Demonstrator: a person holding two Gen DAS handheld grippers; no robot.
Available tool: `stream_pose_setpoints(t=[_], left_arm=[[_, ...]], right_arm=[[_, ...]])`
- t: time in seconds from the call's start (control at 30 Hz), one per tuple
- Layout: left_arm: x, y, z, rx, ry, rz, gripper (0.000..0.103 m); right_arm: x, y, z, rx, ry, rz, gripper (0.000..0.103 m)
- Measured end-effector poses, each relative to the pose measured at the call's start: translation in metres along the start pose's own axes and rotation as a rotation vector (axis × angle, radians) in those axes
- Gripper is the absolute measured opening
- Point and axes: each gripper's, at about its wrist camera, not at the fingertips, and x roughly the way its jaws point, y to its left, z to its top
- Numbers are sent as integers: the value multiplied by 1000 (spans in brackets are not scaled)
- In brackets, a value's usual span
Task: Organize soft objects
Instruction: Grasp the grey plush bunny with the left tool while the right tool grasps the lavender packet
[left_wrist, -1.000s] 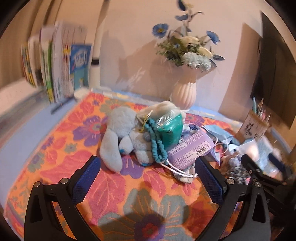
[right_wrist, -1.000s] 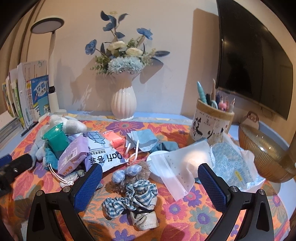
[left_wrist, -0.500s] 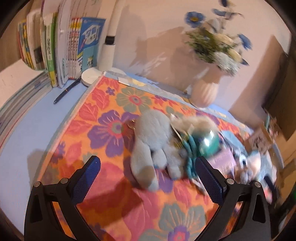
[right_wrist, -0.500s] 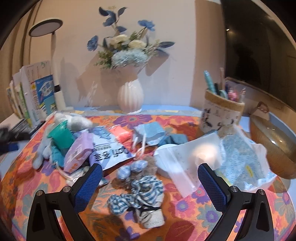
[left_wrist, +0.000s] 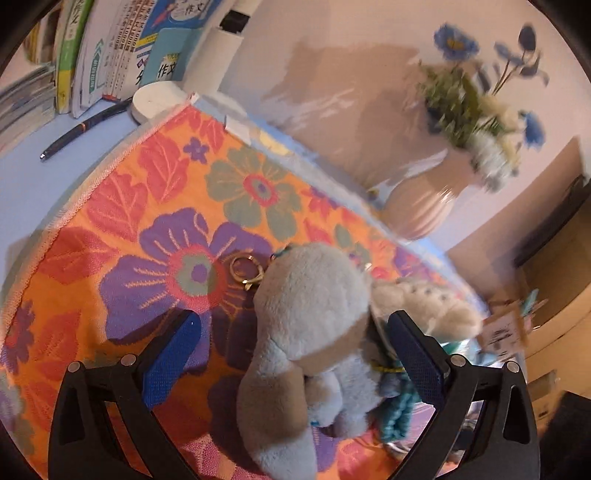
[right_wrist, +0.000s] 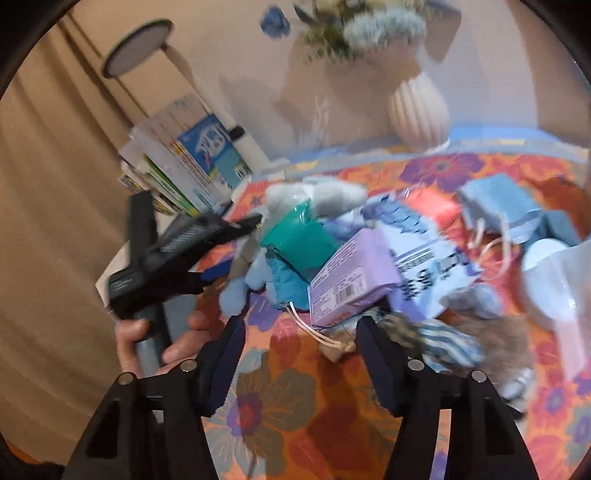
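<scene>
**Left jaws straddle the plush toy; the pickup is the step in hand**

I have the floral cloth (left_wrist: 110, 206) spread across the desk, with a row of books (left_wrist: 122, 48) and a lamp base (left_wrist: 159, 98) at its far corner and a ribbed vase of flowers (left_wrist: 421, 206) against the wall. The heap of soft things sits on the cloth: in the right wrist view I see a teal packet (right_wrist: 299, 240), a lilac packet (right_wrist: 354, 284), a white printed bag (right_wrist: 428, 254), a blue face mask (right_wrist: 498, 203) and a checked fabric piece (right_wrist: 443, 339), all piled and partly overlapping.

The pale blue plush toy (left_wrist: 310, 332) lies at the near edge of that heap, its gold key ring (left_wrist: 245, 269) resting on the cloth just beside its head. My left gripper (left_wrist: 291, 362) stands wide, one finger on each side of the toy's body, and I see no pad pressing the fur yet. So I judge this as the approach for the first grab, with nothing sorted so far.

My right gripper (right_wrist: 299, 350) is closing, half-narrowed, with only bare cloth and a loose cord between its fingers; it holds nothing. The hand (right_wrist: 147, 343) carrying the left tool shows at its left.

Next, I judge, the left jaws need to close on the plush body, clear of the teal knitted cord (left_wrist: 397, 413) beside it, before lifting.
</scene>
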Motion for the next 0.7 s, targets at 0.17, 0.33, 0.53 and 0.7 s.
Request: stream_pose_setpoints(t=[0.17, 0.33, 0.53, 0.7], left_arm=[[0, 9, 2, -58, 0, -54, 100], [11, -19, 1, 71, 12, 55, 76], [7, -14, 2, 58, 14, 15, 52], [-39, -21, 7, 74, -113, 43, 51]], right_arm=[[23, -13, 11, 53, 6, -131, 60], [27, -28, 23, 118, -60, -101, 60], [11, -30, 25, 108, -105, -59, 18], [-22, -15, 35, 62, -188, -40, 18]])
